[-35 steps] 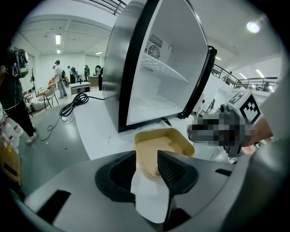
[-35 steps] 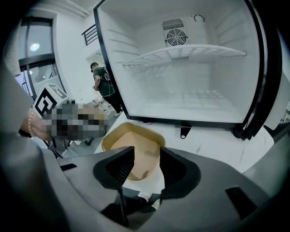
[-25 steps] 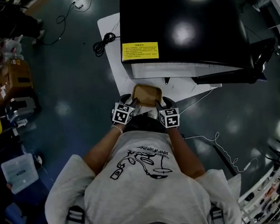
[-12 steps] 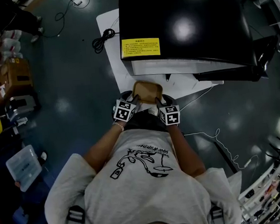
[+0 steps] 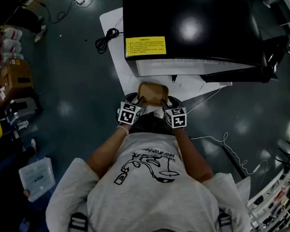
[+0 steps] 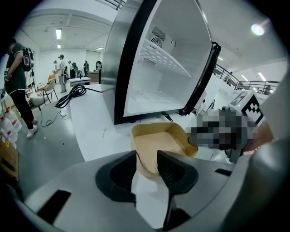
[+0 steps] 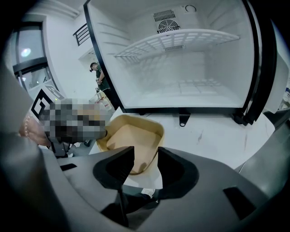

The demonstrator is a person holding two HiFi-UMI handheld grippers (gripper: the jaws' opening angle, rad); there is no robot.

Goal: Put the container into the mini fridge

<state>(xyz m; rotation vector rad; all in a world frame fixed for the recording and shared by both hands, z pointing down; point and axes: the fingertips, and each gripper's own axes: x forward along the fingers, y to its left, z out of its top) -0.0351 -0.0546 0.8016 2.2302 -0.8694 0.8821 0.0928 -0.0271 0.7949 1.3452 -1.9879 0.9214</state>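
As the left gripper [image 6: 147, 158] pinches the near left rim of the tan container [image 6: 159, 141] between narrowly set fingers, the right gripper [image 7: 146, 158] clamps the near right rim in the same narrow hold. Between them the container sits level over the white board [image 7: 217, 131], just in front of the open mini fridge [image 7: 181, 77]. A white wire shelf [image 7: 181, 38] crosses the fridge's upper part, and its door [image 5: 246, 76] stands swung out to the right.

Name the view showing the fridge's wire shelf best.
The right gripper view: it looks straight into the mini fridge, showing the whole wire shelf. The left gripper view shows it obliquely; the head view only the fridge's black top.
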